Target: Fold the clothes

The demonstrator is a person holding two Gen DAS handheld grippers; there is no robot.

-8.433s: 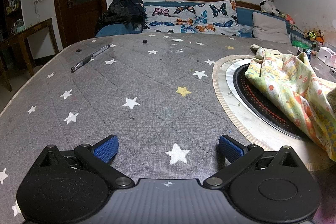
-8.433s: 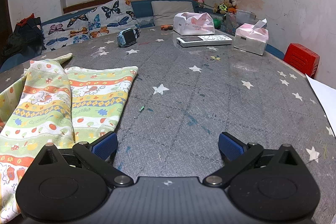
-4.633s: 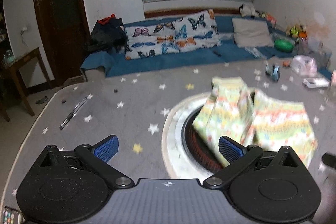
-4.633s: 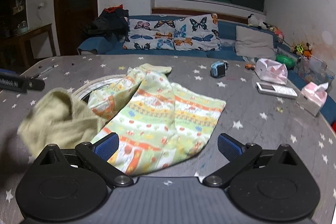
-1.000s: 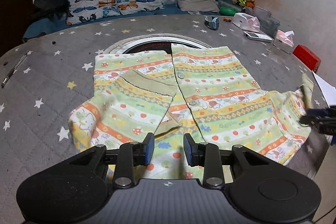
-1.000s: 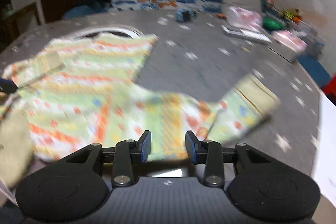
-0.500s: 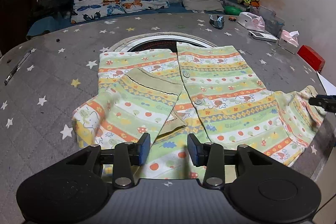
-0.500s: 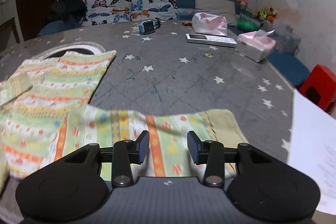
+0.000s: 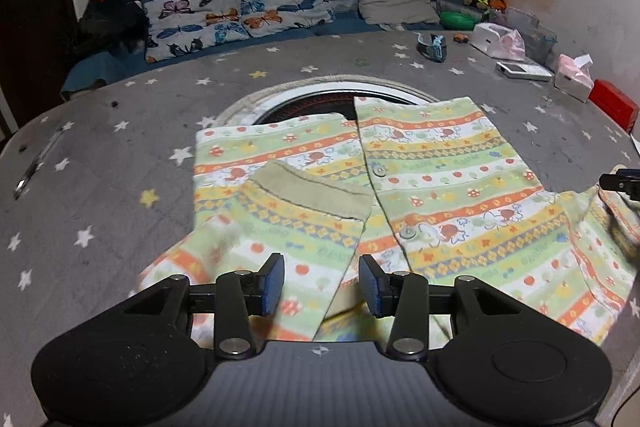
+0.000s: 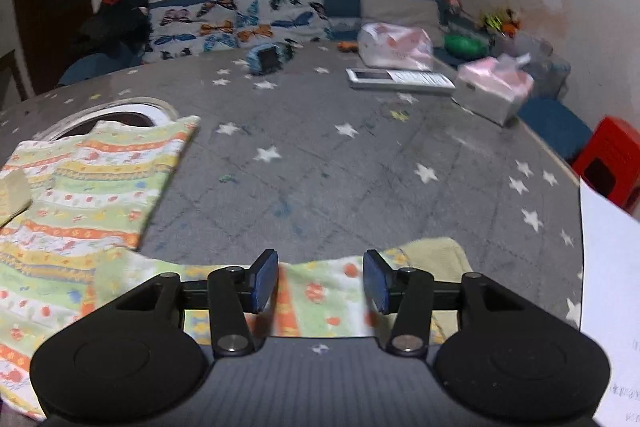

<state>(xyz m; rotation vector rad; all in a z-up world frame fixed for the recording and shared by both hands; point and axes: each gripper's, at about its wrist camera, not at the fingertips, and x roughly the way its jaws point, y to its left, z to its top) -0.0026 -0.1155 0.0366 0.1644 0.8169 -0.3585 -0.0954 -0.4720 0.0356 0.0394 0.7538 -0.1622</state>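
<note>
A child's striped green, yellow and orange buttoned shirt [image 9: 440, 195] lies spread front-up on the grey star-print table [image 9: 120, 155]. Its left sleeve [image 9: 288, 223] is folded in across the chest, beige cuff up. My left gripper [image 9: 320, 285] is open just above that sleeve's near end, holding nothing. The right sleeve [image 10: 320, 291] lies stretched out to the right. My right gripper [image 10: 320, 285] is open over it, with cloth showing between the jaws but not pinched. The right gripper's tip [image 9: 620, 183] shows at the left wrist view's right edge.
A round inset hotplate [image 9: 320, 99] lies under the shirt's hem. A pen [image 9: 32, 171] lies at the far left. A watch [image 10: 268, 59], a remote [image 10: 400, 79], tissue boxes [image 10: 496, 87] and a red stool [image 10: 608, 163] are on the right. White paper [image 10: 608, 287] lies at the right edge.
Both grippers have opened wider over the last second, letting go of the sleeves. The left sleeve now lies folded across the chest and the right sleeve has settled on the table.
</note>
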